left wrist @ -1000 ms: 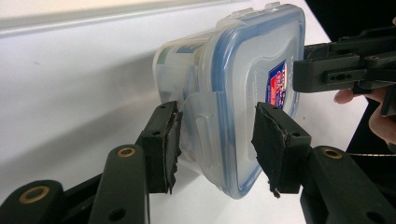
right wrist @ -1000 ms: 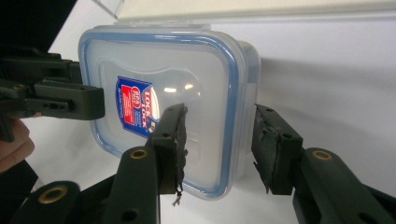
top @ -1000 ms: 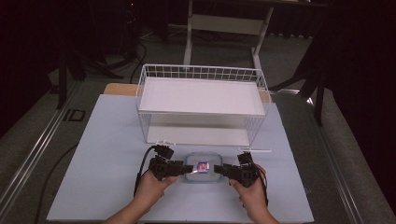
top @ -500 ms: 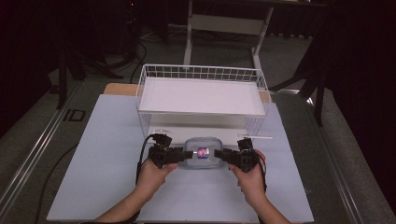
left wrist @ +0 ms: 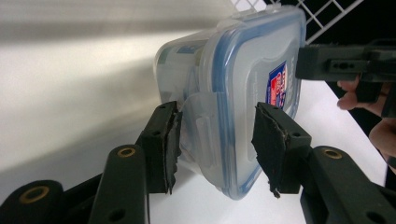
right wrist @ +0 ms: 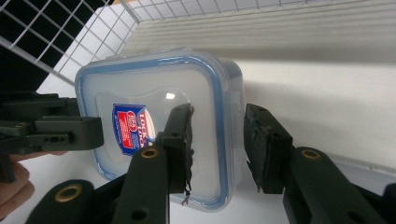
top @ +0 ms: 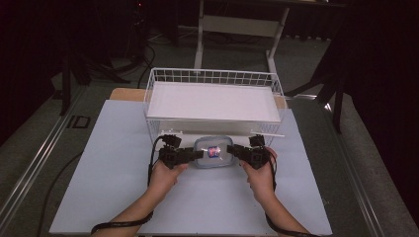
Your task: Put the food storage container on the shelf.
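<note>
White table [top: 108, 163], dark room around — a wire basket [top: 212, 81] stands at the far side. Just before it the lidded plastic container [top: 213, 152] is held between both tools: left gripper [top: 190, 155] and right gripper [top: 236, 152], jaws partly closed on its side edges. Next, I think — lifting it level into the basket.

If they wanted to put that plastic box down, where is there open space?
White mat left and right of the hands, and the wire basket's white tray. Crowded at the basket's front edge, where both grippers flank the container.
</note>
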A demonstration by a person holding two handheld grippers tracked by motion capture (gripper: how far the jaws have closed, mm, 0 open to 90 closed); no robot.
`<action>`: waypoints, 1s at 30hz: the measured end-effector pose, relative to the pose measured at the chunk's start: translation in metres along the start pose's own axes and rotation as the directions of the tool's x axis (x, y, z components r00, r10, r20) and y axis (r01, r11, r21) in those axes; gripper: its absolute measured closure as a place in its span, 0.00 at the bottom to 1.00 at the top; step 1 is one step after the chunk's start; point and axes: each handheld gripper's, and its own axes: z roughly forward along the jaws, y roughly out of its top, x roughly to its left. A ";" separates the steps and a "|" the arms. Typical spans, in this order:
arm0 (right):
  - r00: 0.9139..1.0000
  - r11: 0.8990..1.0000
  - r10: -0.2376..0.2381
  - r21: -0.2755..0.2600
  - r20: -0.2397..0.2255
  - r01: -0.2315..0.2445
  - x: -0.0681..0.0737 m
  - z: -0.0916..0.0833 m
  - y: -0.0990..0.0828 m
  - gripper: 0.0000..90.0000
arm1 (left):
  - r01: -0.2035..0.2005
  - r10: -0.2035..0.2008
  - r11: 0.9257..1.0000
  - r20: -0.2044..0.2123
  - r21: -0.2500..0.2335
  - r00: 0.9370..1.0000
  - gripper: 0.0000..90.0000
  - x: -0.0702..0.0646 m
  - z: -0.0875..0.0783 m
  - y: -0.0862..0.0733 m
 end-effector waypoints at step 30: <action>0.990 0.995 -0.062 -0.074 0.129 0.072 -0.009 0.038 0.008 0.62 | -0.058 0.051 0.994 -0.076 -0.089 0.996 0.53 0.025 0.028 0.021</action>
